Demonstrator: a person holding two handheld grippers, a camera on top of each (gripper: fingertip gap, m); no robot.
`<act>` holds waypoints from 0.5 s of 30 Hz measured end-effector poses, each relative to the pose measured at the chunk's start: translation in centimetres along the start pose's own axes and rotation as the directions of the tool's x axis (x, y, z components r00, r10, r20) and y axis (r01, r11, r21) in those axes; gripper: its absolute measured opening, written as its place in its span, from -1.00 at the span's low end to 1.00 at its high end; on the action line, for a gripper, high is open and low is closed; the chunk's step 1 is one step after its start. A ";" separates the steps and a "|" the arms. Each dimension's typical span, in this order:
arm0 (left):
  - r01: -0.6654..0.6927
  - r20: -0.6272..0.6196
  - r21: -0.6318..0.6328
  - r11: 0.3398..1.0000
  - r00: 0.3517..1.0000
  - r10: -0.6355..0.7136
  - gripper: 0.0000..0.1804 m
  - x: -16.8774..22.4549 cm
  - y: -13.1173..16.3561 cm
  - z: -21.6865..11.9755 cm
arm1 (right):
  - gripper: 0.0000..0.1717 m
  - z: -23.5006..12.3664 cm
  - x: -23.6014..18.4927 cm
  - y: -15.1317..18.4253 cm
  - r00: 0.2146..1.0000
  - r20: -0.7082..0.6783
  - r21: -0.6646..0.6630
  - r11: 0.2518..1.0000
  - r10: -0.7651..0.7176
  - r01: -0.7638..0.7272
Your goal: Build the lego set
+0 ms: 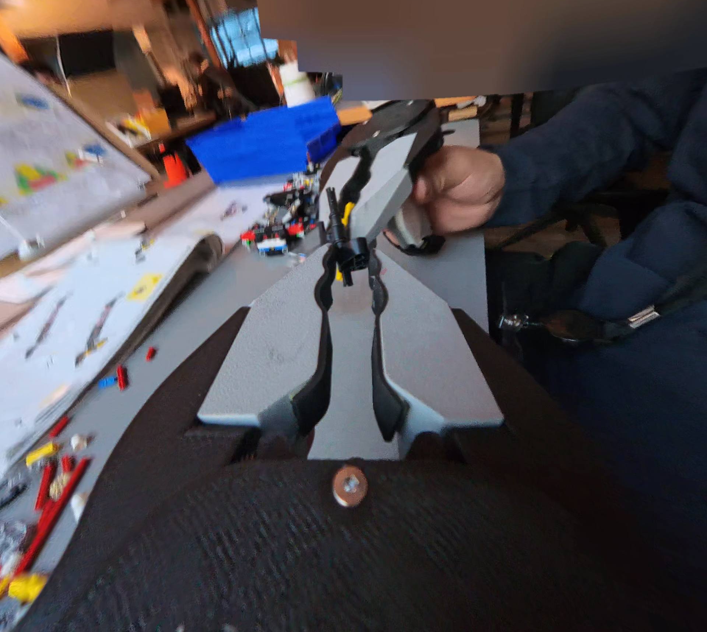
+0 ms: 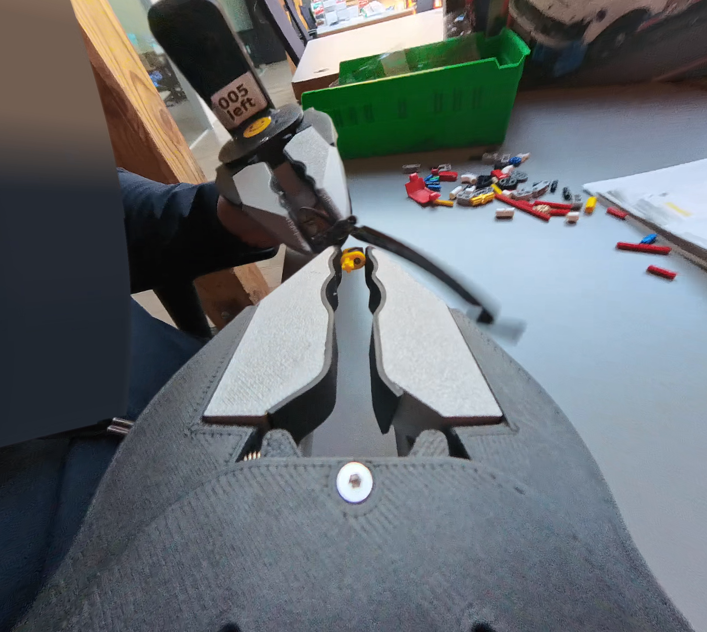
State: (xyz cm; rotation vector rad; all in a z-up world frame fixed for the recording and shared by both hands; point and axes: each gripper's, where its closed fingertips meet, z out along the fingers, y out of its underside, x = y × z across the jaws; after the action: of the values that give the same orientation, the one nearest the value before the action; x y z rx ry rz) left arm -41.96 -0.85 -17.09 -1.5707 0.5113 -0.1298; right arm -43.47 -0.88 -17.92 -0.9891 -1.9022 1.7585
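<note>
Left gripper first: its jaws are pinched on a black connector at the very fingertips, with a thin black axle running through it. From the left wrist view that axle stands nearly upright, a short stub below the connector and the long part above, leaning slightly left. In the right wrist view the same axle sweeps out from the left gripper's tips as a long dark streak, blurred, down toward the right.

Moving right: the right gripper is clamped on a small yellow piece, a round bush-like part with a hole showing toward the camera, both pads against its sides. That yellow piece sits just below the connector, very near it; whether they touch I can't tell. From the left wrist view the yellow piece peeks out just behind the axle, held in the other gripper's tips. So the two grippers meet almost tip to tip over the grey table, each about as near the joint as the other.

Beyond the connector: a scatter of small bricks on the table, a green bin behind them, a blue bin on the other side.
</note>
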 end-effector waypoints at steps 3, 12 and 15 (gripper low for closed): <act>-0.057 -0.002 0.034 0.998 0.998 0.057 -0.84 0.7 -0.6 0.3 | -0.90 -0.3 -0.4 -0.4 0.998 0.000 0.019 0.998 -0.063 0.063; -0.043 0.008 -0.014 0.999 0.999 0.043 -0.85 0.6 0.2 0.1 | -0.90 -0.7 -1.6 0.1 0.985 0.056 0.047 0.986 -0.164 0.162; -0.035 0.002 -0.010 0.999 0.999 0.035 -0.86 0.6 0.1 0.0 | -0.90 -0.9 -1.8 0.0 0.973 0.054 0.063 0.974 -0.223 0.219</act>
State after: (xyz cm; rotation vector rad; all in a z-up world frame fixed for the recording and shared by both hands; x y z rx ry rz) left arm -41.47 -1.04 -17.34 -1.5701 0.5386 -0.0992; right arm -41.61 -1.52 -17.43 -0.6812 -1.9052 1.7194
